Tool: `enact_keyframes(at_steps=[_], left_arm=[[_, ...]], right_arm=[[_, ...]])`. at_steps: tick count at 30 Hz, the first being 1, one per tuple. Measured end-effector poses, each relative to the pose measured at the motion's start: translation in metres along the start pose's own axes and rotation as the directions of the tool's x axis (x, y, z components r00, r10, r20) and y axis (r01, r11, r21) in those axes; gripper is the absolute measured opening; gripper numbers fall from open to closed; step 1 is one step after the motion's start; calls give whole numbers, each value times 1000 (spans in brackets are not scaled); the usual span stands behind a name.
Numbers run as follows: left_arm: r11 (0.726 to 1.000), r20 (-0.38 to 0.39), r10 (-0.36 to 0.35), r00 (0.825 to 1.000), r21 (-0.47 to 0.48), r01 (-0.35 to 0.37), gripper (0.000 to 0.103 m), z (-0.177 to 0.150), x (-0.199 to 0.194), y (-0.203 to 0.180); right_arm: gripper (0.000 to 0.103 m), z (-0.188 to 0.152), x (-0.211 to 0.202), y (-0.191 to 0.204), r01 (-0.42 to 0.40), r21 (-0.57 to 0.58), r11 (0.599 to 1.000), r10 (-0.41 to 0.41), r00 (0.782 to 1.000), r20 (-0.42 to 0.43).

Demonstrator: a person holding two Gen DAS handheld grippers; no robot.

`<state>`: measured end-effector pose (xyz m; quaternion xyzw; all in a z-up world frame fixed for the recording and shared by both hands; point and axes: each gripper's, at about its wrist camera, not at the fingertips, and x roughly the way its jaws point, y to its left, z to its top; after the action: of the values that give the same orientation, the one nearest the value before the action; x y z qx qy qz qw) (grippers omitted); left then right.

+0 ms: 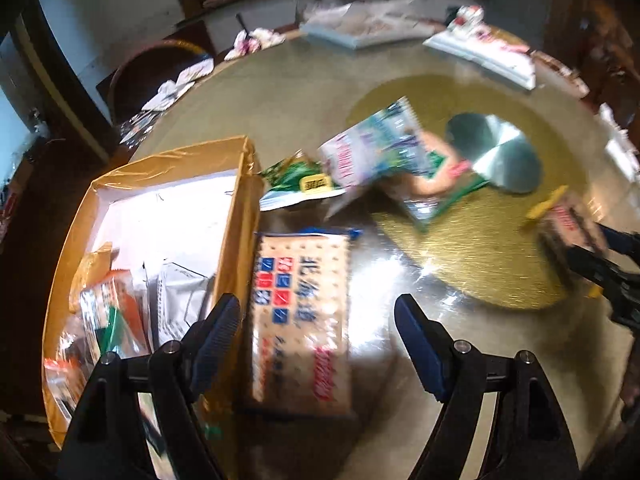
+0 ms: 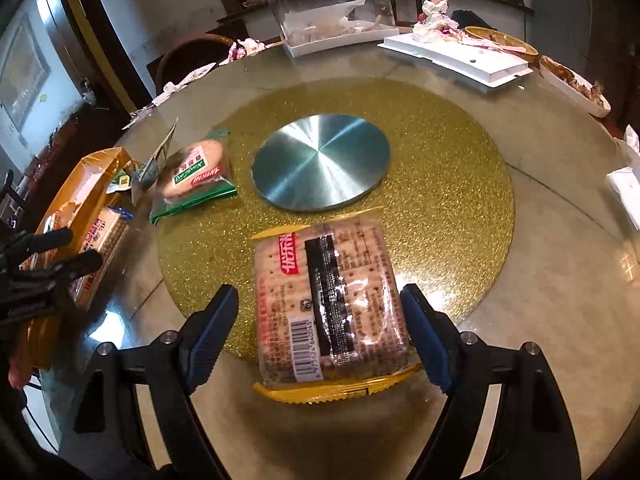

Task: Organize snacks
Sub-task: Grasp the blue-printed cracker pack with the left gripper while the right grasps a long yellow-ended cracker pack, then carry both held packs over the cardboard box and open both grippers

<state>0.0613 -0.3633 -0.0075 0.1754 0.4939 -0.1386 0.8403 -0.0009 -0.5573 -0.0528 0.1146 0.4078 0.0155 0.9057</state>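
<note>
My left gripper [image 1: 318, 320] is open above a blue-edged cracker pack [image 1: 300, 320] that lies on the glass beside an orange box [image 1: 240, 208] holding several snacks. A green packet [image 1: 300, 180], a white-green packet [image 1: 376, 148] and a bun pack [image 1: 428, 180] lie beyond. My right gripper [image 2: 320, 320] is open around a yellow-edged cracker pack [image 2: 328, 304] lying on the table; the right finger [image 2: 424, 332] touches it, the left stands apart. The bun pack [image 2: 196, 176] and the orange box [image 2: 80, 184] also show in the right wrist view.
A round metal disc [image 2: 322, 162] sits on the gold turntable [image 2: 440, 184] of the glass table. White trays [image 2: 456, 56], a clear container [image 2: 332, 12], food bowls [image 2: 572, 84] and crumpled tissues [image 2: 244, 48] line the far edge. A chair [image 2: 188, 56] stands behind.
</note>
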Motion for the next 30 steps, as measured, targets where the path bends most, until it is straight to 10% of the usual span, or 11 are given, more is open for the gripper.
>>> enact_keyframes(at_steps=[6,12,20,30], left_arm=[[999,-37,37,999,15,-36,59,-6,13,-2],[983,-80,-180,980,18,182,57,-42,-3,-7],[987,-37,-155,987,-52,153,54,-53,-7,-7],[909,87,-371,924,-166,381,54,-80,-42,11]], right_arm=[[71,-8,-2,13,91,-71,993,-92,996,-5],[71,-30,-16,24,78,-103,992,-79,997,-8],[70,-36,-20,30,71,-61,996,-70,997,17],[70,-68,-50,33,-247,141,959,233,966,110]])
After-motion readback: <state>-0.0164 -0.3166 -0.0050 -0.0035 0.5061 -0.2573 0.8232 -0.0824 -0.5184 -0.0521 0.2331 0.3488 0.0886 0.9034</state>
